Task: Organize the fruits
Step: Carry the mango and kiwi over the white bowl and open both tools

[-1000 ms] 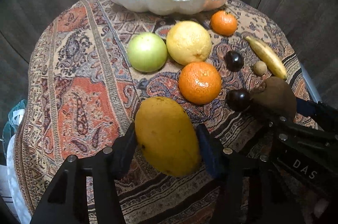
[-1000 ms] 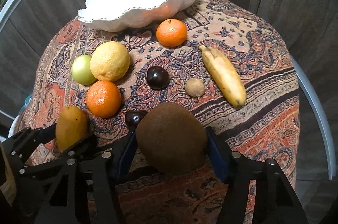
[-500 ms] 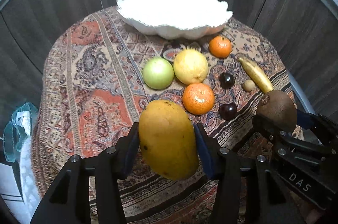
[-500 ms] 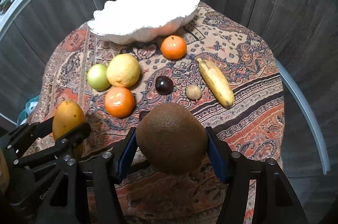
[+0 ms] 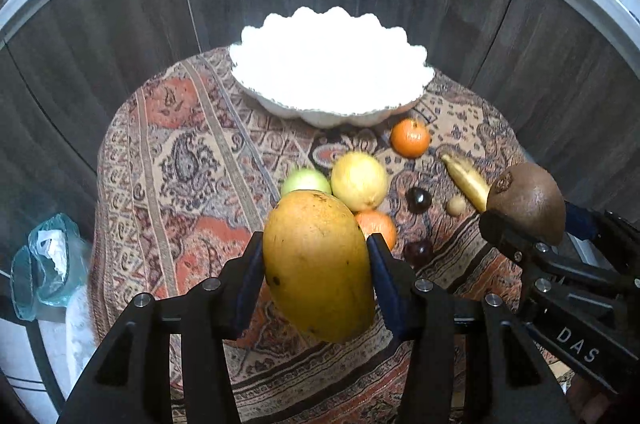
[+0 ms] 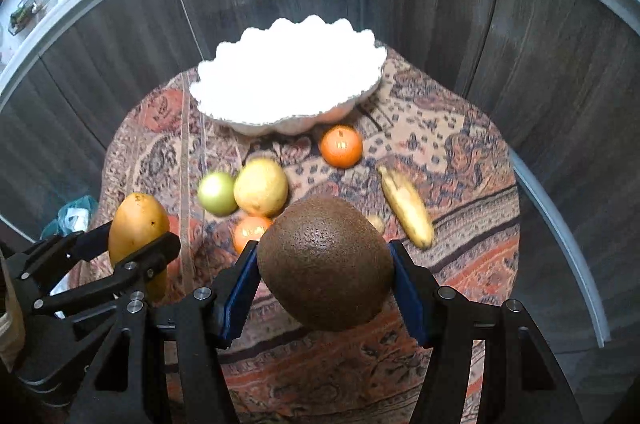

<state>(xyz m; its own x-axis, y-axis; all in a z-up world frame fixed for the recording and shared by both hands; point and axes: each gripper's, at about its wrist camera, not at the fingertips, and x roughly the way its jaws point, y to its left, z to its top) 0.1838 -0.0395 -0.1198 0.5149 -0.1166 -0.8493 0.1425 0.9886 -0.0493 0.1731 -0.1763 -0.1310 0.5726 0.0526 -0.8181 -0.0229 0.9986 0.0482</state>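
the left hand-held gripper (image 5: 316,266) is clamped on a yellow-orange mango (image 5: 320,266), its blue pads pressed against the fruit's two sides, and holds it up in the air above the near part of the worktop (image 5: 160,151). the right hand-held gripper (image 6: 324,278) is closed the same way on a brown kiwi (image 6: 325,262), also lifted clear of the patterned cloth (image 6: 460,151) that covers the worktop. in the left wrist view the kiwi (image 5: 526,199) shows off to the right in the other tool's grip; in the right wrist view the mango (image 6: 138,224) shows at the left.

beyond the held fruit, lying on the cloth: a green apple (image 5: 306,179) touching a yellow lemon (image 5: 359,180), an orange (image 5: 378,226) partly hidden behind the mango, two dark plums (image 5: 419,199) (image 5: 418,250), a small tan round fruit (image 5: 456,204) just beside a banana (image 5: 466,179), and a second orange (image 5: 410,138) near the bowl. the white scalloped bowl (image 5: 332,115) stands at the far edge of the worktop; its inside is overexposed, so its contents cannot be told. dark wood panels (image 5: 120,23) curve behind, and a bluish plastic bag (image 5: 44,264) sits off the left side
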